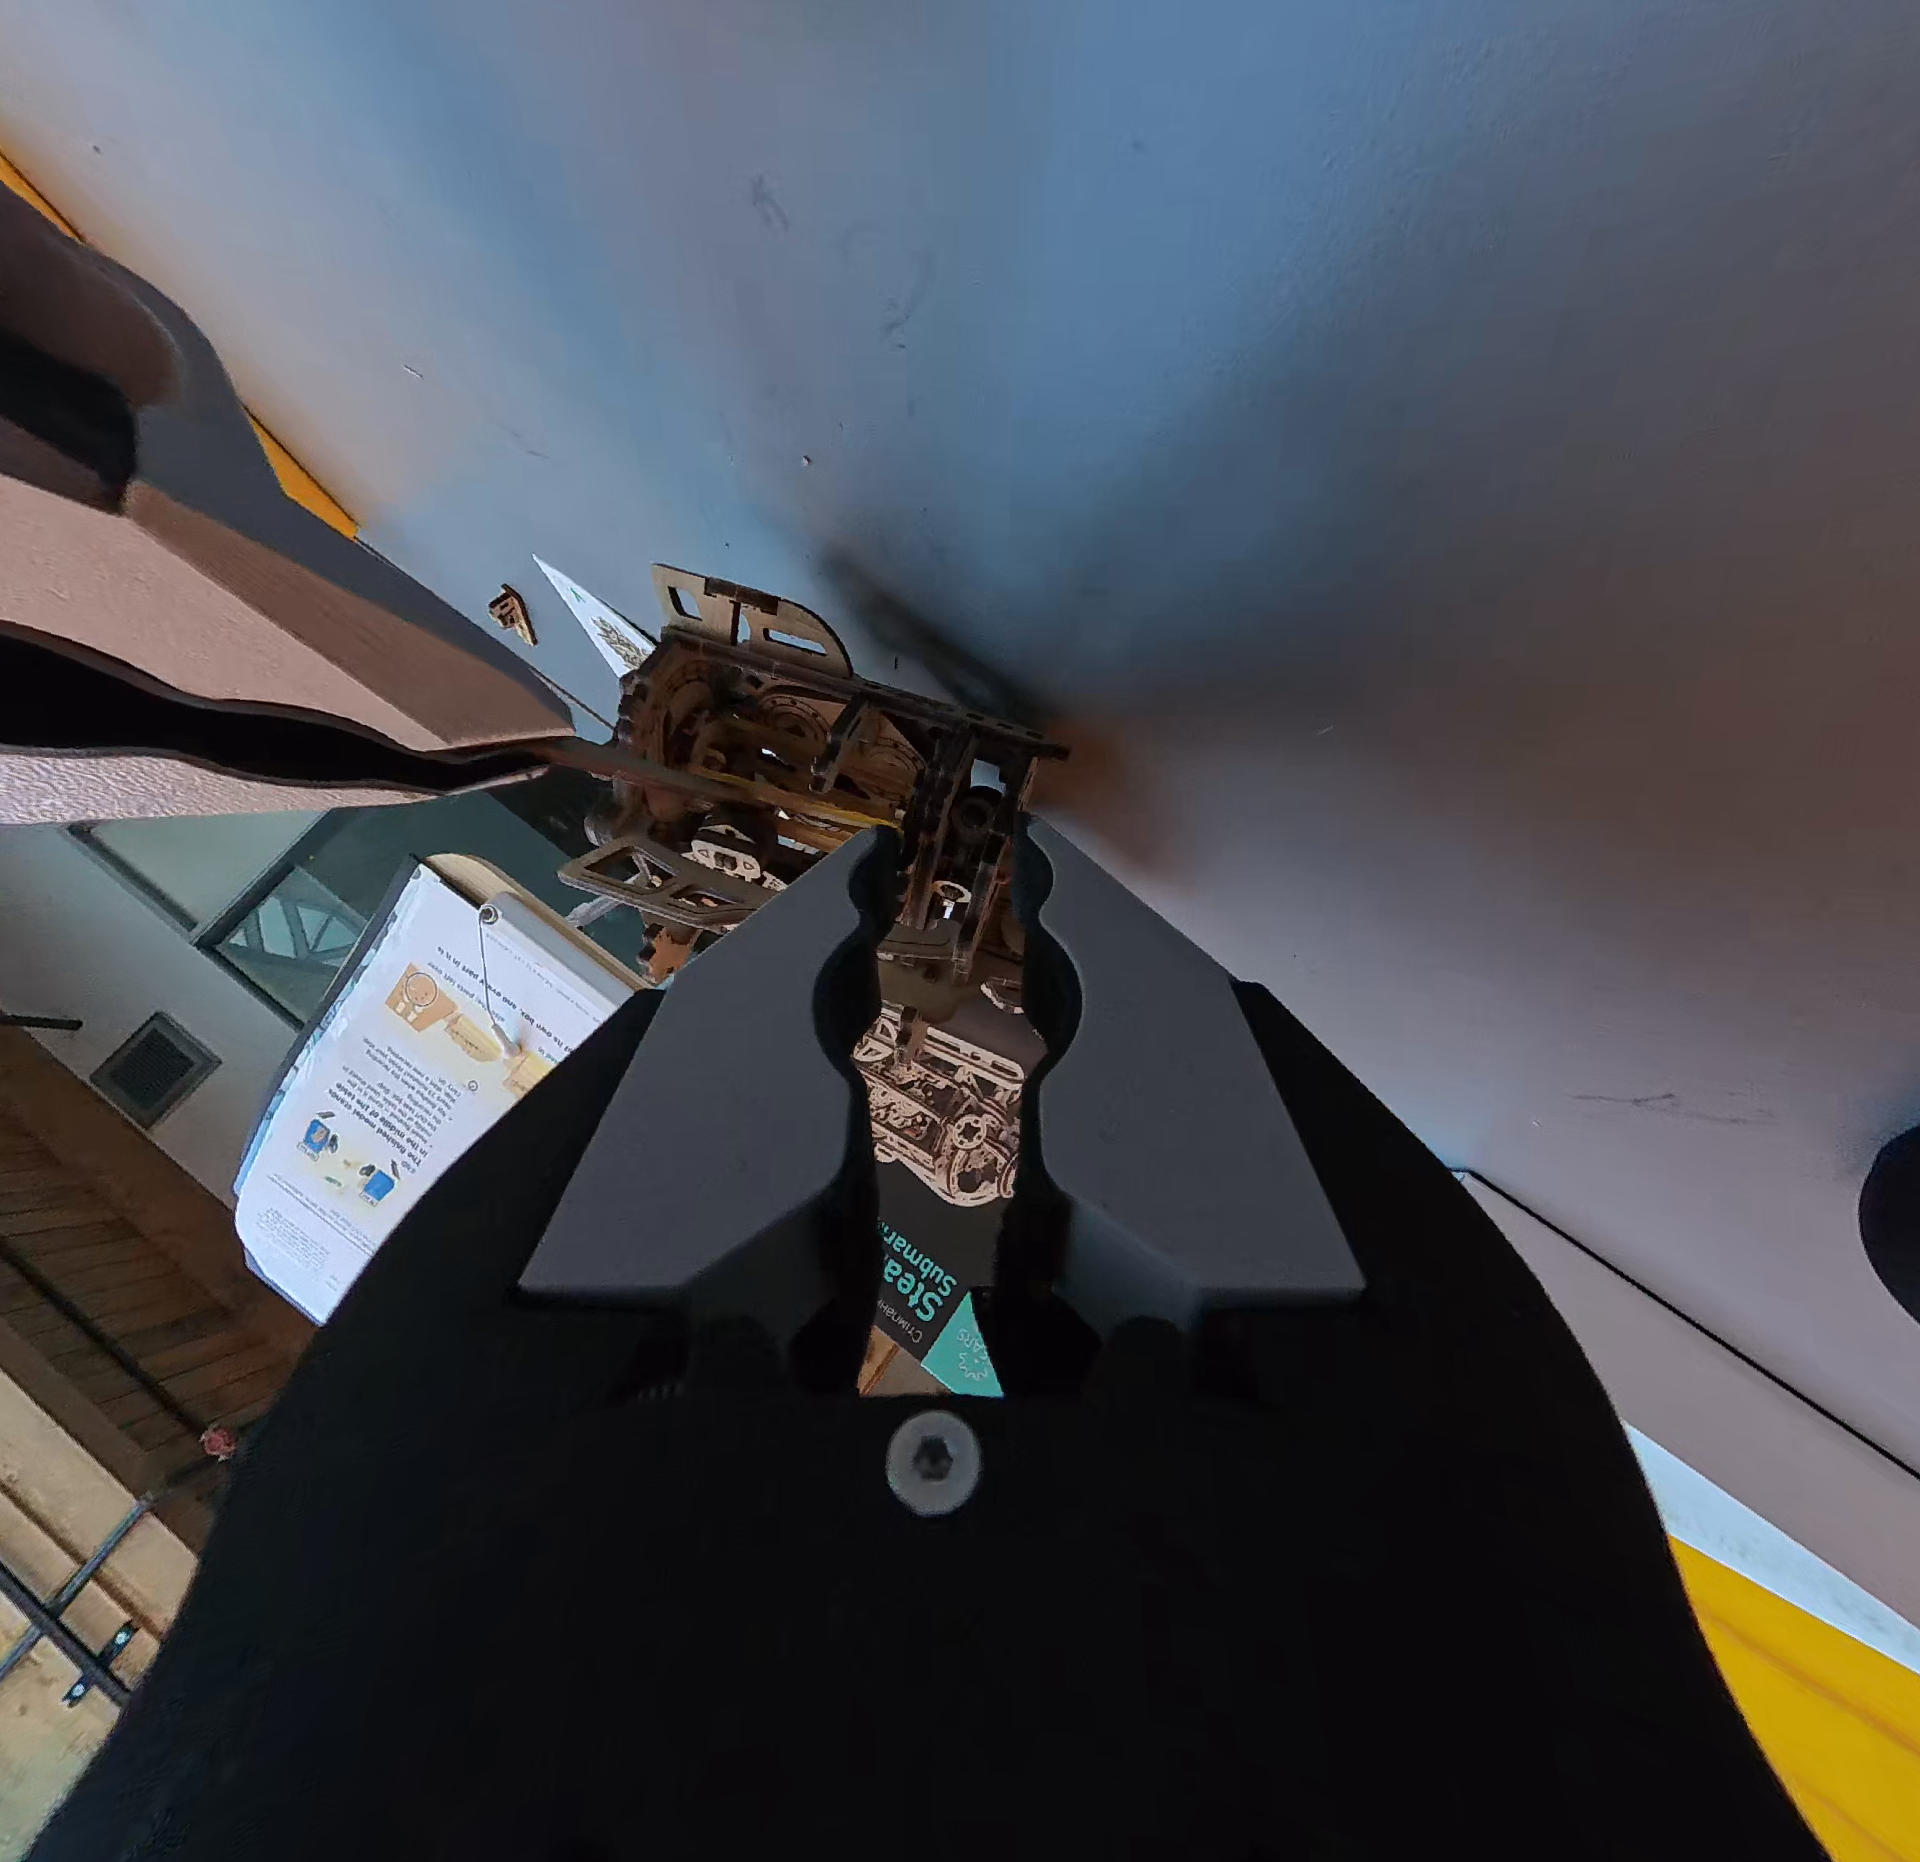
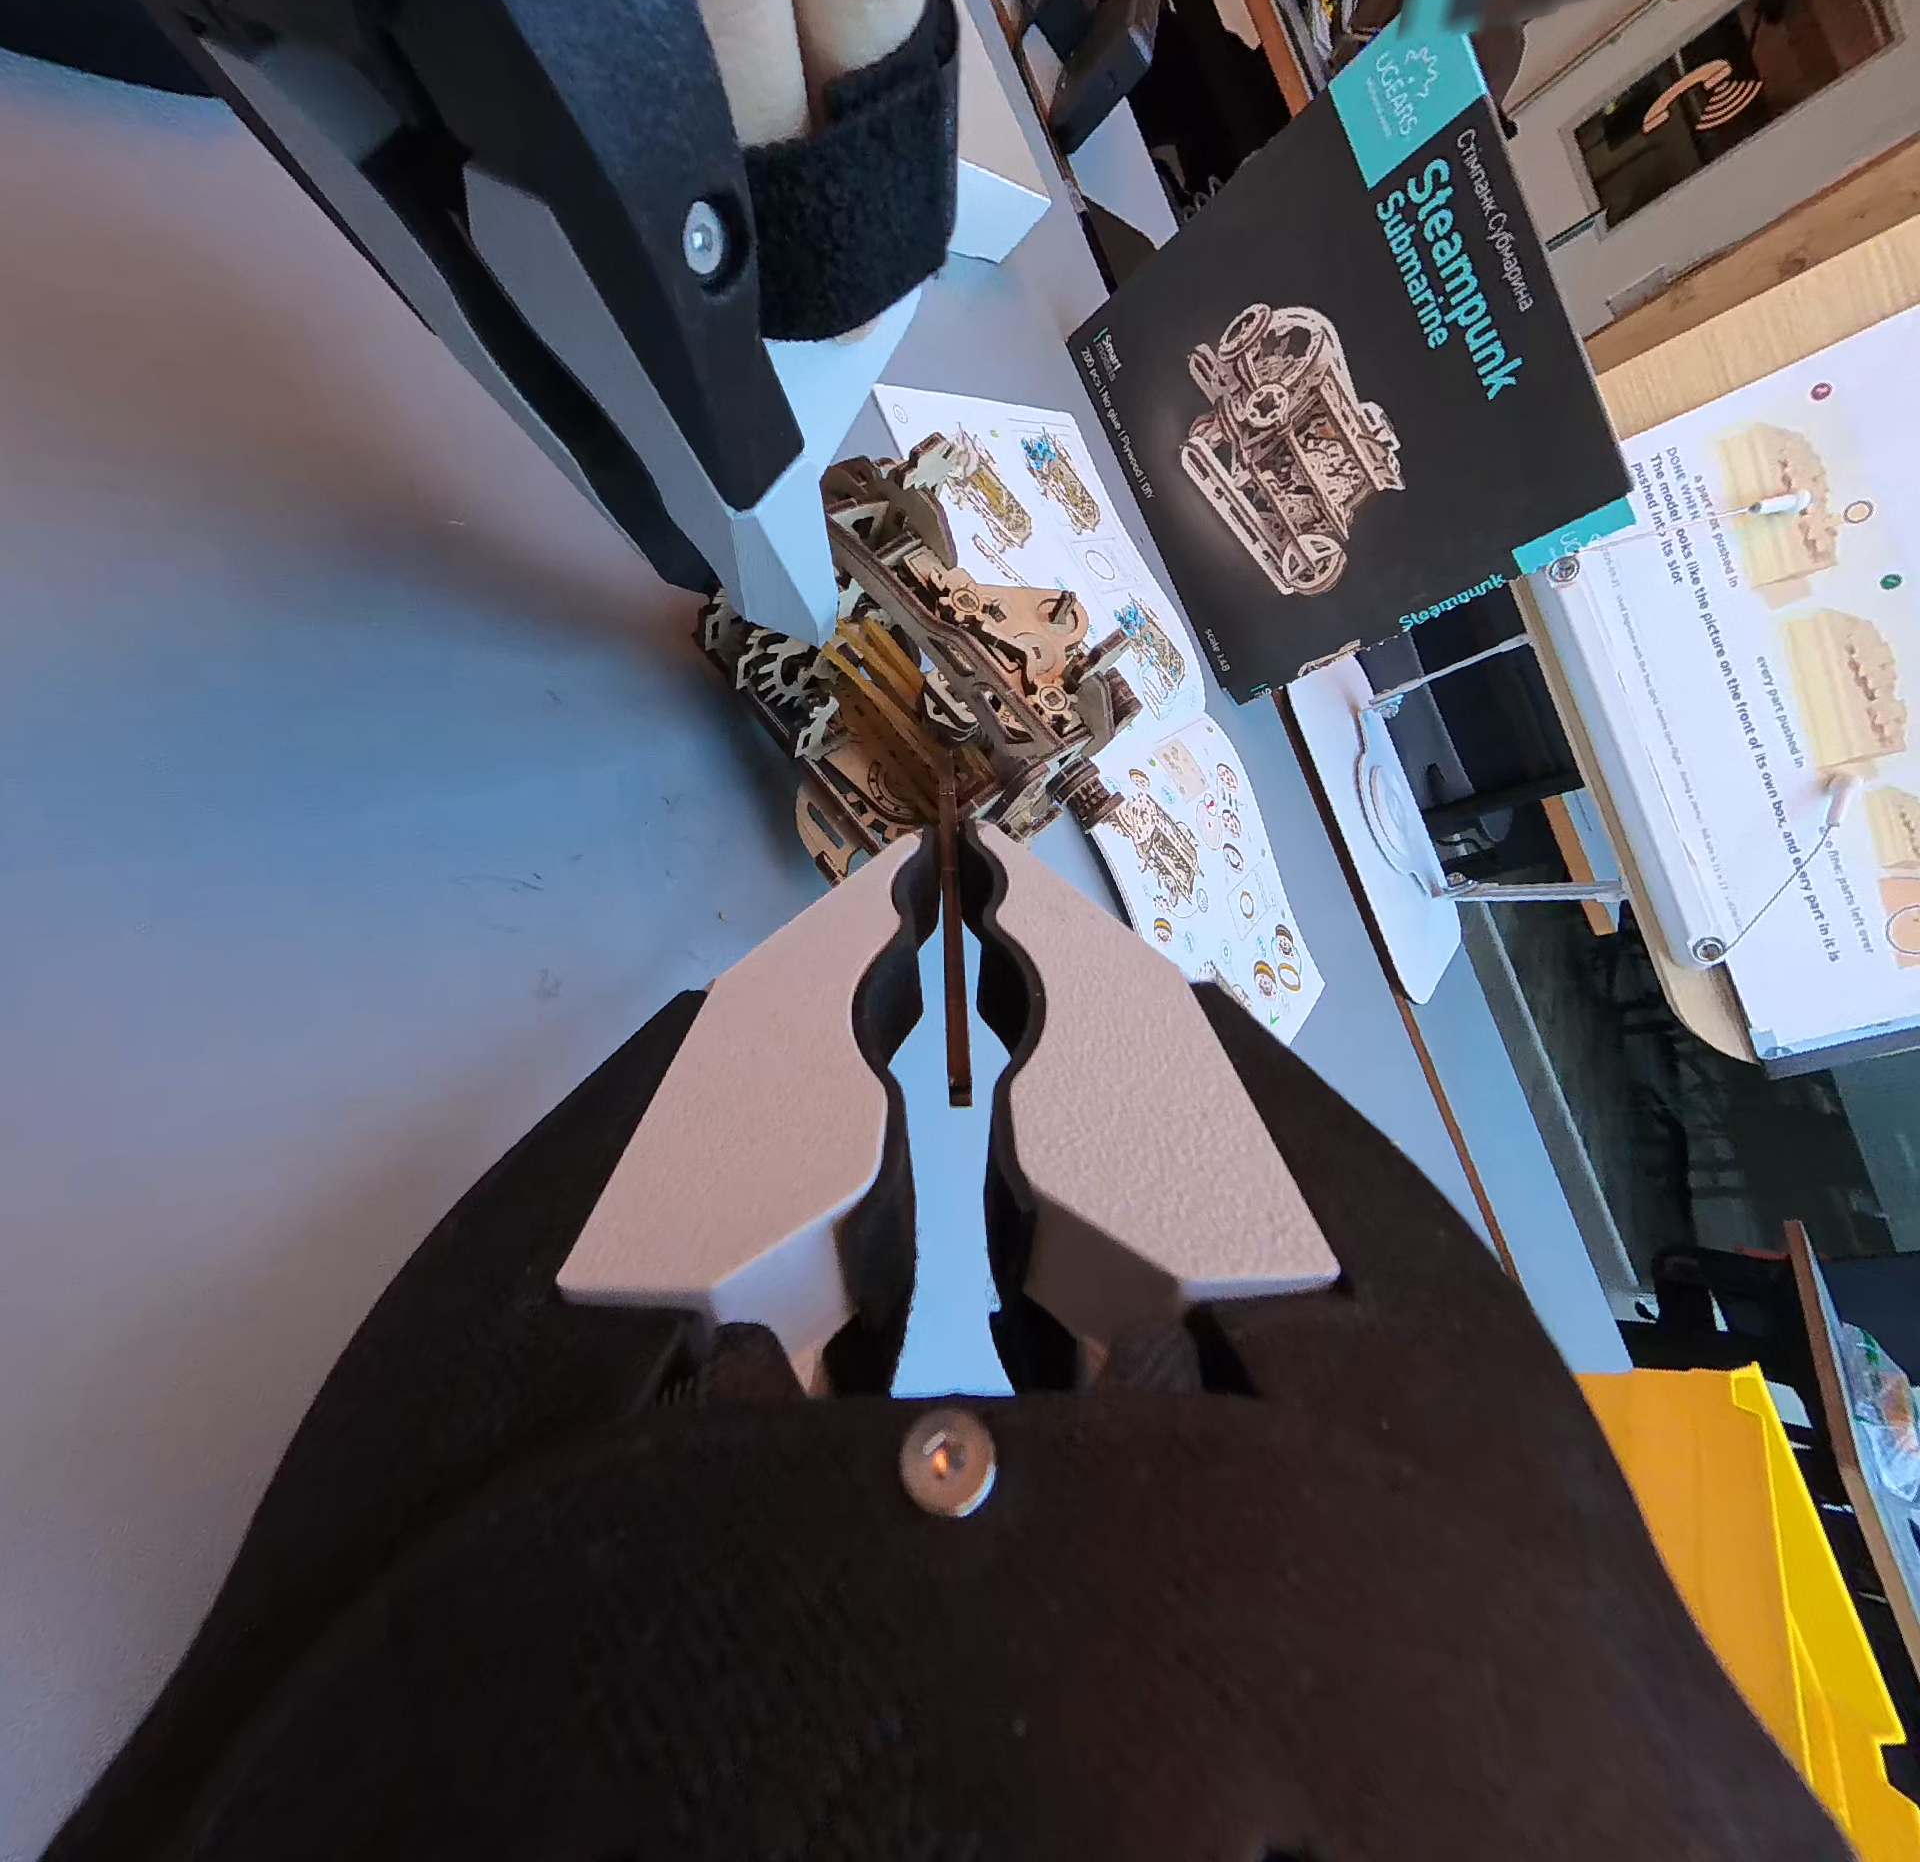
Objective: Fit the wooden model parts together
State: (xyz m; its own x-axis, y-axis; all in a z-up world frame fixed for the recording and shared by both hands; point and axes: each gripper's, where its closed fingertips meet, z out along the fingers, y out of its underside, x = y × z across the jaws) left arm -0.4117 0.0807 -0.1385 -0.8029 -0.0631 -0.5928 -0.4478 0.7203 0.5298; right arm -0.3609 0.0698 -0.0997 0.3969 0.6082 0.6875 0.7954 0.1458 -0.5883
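Note:
The half-built wooden model [image 2: 977, 690] stands on the grey table [image 2: 312, 721], with yellow rubber bands [image 2: 883, 690] stretched across it. My right gripper [image 2: 948, 848] is shut on a thin flat wooden part [image 2: 954, 981], seen edge-on, whose far end touches the model at the bands. My left gripper [image 1: 951, 851] is shut on an upright frame at the end of the model [image 1: 769, 711]. In the left wrist view the right gripper [image 1: 499, 747] comes in from the left with the thin part [image 1: 675, 773]. In the right wrist view the left gripper [image 2: 784, 576] comes down from the upper left.
An open instruction booklet [image 2: 1174, 804] lies behind the model. The black model box [image 2: 1351, 378] stands upright beyond it, beside a printed sheet on a stand [image 2: 1787, 669]. A yellow bin [image 2: 1745, 1604] is at the right. A small loose wooden piece [image 1: 514, 612] lies on the table. There is about 7 cm between the tips of the two grippers.

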